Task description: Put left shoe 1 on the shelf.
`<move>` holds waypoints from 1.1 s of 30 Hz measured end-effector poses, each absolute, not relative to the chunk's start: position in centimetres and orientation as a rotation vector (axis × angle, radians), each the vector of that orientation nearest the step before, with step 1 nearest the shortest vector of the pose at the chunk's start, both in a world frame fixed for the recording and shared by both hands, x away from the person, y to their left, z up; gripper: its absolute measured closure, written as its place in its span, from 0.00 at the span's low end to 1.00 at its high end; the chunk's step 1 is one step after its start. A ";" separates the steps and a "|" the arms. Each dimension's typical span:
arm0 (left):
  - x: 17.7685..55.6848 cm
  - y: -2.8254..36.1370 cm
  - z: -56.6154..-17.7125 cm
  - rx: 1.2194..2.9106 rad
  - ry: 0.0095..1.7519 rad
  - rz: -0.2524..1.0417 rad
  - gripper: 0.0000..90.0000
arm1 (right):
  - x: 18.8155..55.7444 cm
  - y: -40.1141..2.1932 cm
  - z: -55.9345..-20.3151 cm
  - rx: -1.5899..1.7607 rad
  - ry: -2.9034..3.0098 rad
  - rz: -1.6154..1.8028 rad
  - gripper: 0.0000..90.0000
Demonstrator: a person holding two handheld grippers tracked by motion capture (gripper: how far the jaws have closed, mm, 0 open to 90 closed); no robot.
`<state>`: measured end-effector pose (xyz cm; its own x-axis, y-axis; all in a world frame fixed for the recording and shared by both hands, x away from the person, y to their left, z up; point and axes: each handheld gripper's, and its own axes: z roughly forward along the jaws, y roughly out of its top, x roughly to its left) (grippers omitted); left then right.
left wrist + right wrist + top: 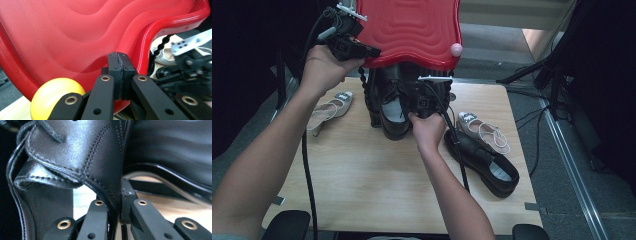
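Observation:
A red wavy shelf of a shoe rack stands tilted at the table's far edge. My left gripper is at its left rim, and in the left gripper view its pads press together on the lower rim of the shelf. Under the shelf sits a black leather shoe. My right gripper is shut on that shoe's side. In the right gripper view the leather collar runs down between the pads of the right gripper.
A second black shoe lies at the right front of the wooden table. One white sandal lies left, another right. Black beaded rack posts stand under the shelf. A yellow ball cap and a pink one mark its corners.

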<state>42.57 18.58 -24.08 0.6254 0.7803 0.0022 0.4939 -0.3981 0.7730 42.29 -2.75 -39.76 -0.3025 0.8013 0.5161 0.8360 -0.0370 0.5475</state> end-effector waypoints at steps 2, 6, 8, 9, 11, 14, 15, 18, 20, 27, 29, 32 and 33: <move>42.6 18.6 -24.1 2.075 0.993 0.473 1.00 | 42.8 -2.3 -40.1 -1.851 -2.153 -1.290 0.98; 42.6 18.6 -24.1 2.073 0.991 0.472 1.00 | 43.4 -1.9 -40.4 -1.890 -2.134 -1.315 0.98; 42.6 18.6 -24.1 2.071 0.991 0.472 1.00 | 43.6 -1.8 -40.5 -1.913 -2.127 -1.326 0.98; 42.6 18.7 -24.1 2.071 0.989 0.470 1.00 | 43.5 -1.7 -40.4 -1.946 -2.102 -1.327 0.98; 42.6 18.7 -24.1 2.070 0.989 0.470 1.00 | 43.7 -1.5 -40.3 -1.964 -2.099 -1.335 0.98; 42.6 18.7 -24.1 2.071 0.990 0.469 1.00 | 43.8 -1.2 -40.0 -2.016 -2.079 -1.351 0.98; 42.6 18.7 -24.1 2.071 0.990 0.469 1.00 | 43.9 -1.2 -40.0 -2.022 -2.081 -1.358 0.98; 42.6 18.7 -24.2 2.067 0.990 0.471 1.00 | 44.1 -1.2 -40.1 -2.030 -2.071 -1.363 0.96; 42.6 18.7 -24.2 2.068 0.991 0.470 1.00 | 44.0 -1.2 -40.1 -2.026 -2.072 -1.370 0.95; 42.5 18.6 -24.2 2.070 0.992 0.474 1.00 | 44.0 -1.4 -40.0 -1.985 -2.097 -1.371 0.89; 42.5 18.7 -24.2 2.070 0.992 0.473 1.00 | 44.0 -1.4 -40.0 -1.973 -2.112 -1.386 0.85; 42.5 18.7 -24.2 2.071 0.991 0.475 1.00 | 43.8 -1.4 -39.8 -1.952 -2.140 -1.385 0.82; 42.5 18.7 -24.1 2.075 0.989 0.476 1.00 | 43.7 -1.4 -39.8 -1.958 -2.143 -1.382 0.82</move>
<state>42.49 18.68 -24.15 0.6280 0.7782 0.0042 0.4892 -0.3990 0.7755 43.72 -1.40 -39.76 -0.2564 0.8423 0.4740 0.7794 -0.1098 0.6168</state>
